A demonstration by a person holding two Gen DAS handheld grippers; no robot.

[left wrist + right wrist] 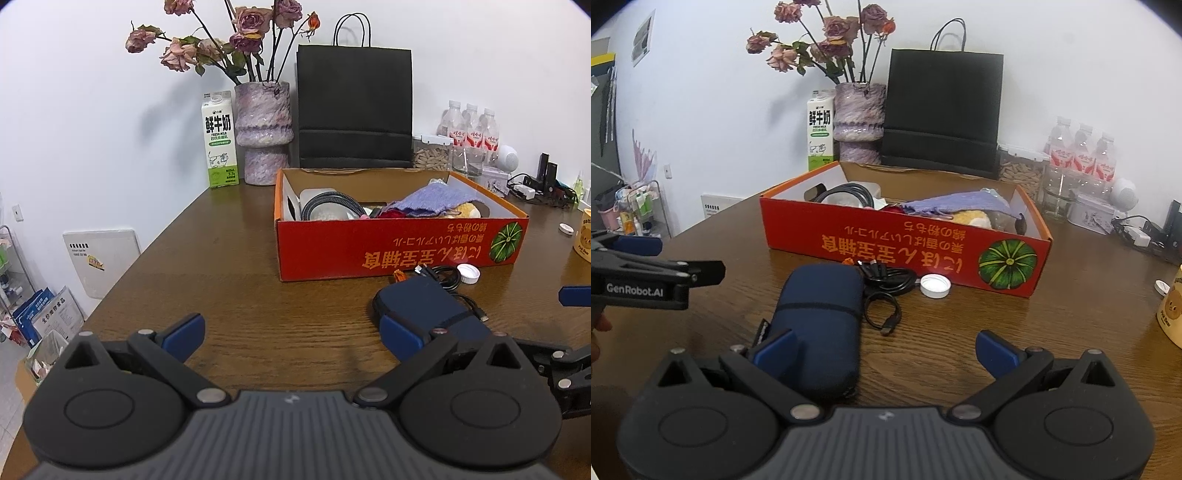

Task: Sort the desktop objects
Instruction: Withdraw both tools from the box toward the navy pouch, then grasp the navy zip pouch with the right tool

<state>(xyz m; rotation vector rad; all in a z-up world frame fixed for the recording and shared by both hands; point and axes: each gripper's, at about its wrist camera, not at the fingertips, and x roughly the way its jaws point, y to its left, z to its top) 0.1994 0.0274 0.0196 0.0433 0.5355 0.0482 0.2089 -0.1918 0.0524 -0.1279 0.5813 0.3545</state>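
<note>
1. The navy pouch (816, 325) is lying on the wooden table (1052, 332), in front of the long side of the red cardboard box (905, 243) and toward the near edge. A black cable (886, 291) is coiled just beside it, with a white bottle cap (935, 286) further along the box front.
2. The pouch is looking soft and padded — probably light, with a fabric skin that should give under pressure rather than slip. A band is running across its middle; squeezing across the narrow width near that band looks the surest hold.
3. The right gripper (884, 350) is hanging with its fingers spread wide and holding nothing. Its left pad (775, 350) is sitting in front of the pouch's near end, so the pouch is lying off-centre, toward that finger rather than squarely between the two.
4. The left gripper (291, 332) is likewise spread open and empty, over bare table; the pouch is lying past its right fingertip (400, 338), not inside the gap.
5. The box is already holding a purple cloth (956, 205) and other items — likely the pouch's destination.
</note>
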